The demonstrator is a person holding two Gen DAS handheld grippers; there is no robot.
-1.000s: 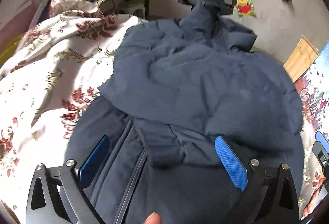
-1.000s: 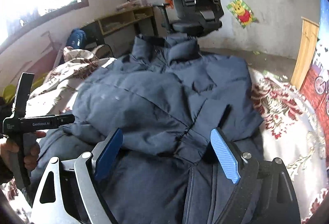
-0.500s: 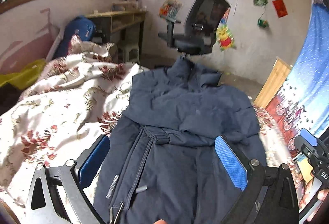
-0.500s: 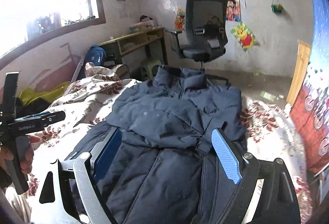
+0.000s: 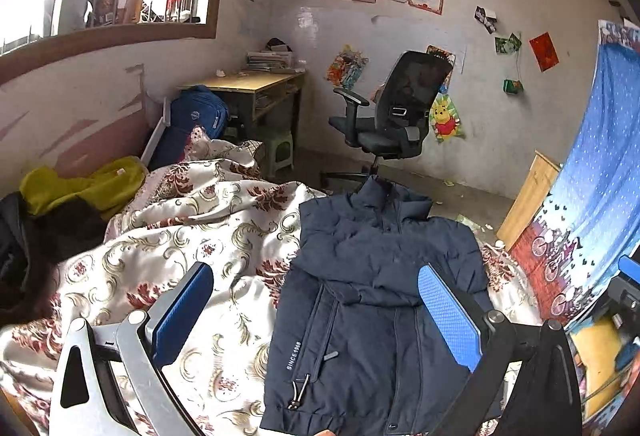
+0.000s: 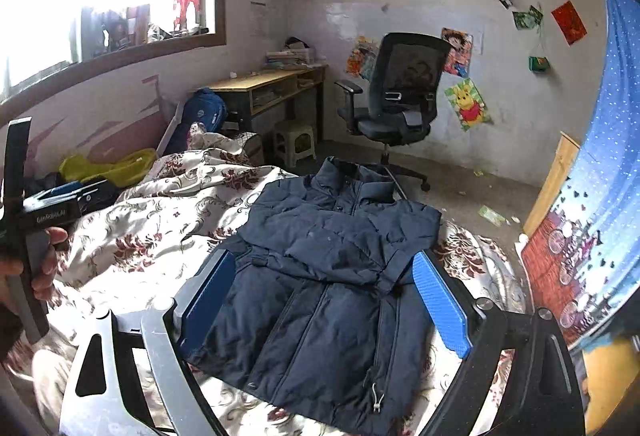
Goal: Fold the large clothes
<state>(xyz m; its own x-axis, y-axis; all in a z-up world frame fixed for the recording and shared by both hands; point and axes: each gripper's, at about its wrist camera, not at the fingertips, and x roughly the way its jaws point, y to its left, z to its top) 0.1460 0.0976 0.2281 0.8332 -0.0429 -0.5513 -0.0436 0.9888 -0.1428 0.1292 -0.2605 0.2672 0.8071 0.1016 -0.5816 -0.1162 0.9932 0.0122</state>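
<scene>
Navy jacket [image 6: 332, 276] — flat on the floral quilt [image 6: 160, 232], sleeves folded over its front, collar toward the chair [image 6: 400, 103]; left gripper [image 5: 316, 316] wide apart, right gripper [image 6: 328, 300] opening — both empty above it.

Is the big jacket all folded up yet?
Partly. Done: the jacket lies flat on the bedspread with its sleeves folded across the chest. In hand: nothing; the left gripper is open and the right gripper's jaws are opening, both empty. Left: folding the body over.

Both cameras look down from above the bed [image 5: 208, 236], side by side, sharing the jacket [image 6: 332, 276] and chair [image 5: 400, 111].
</scene>
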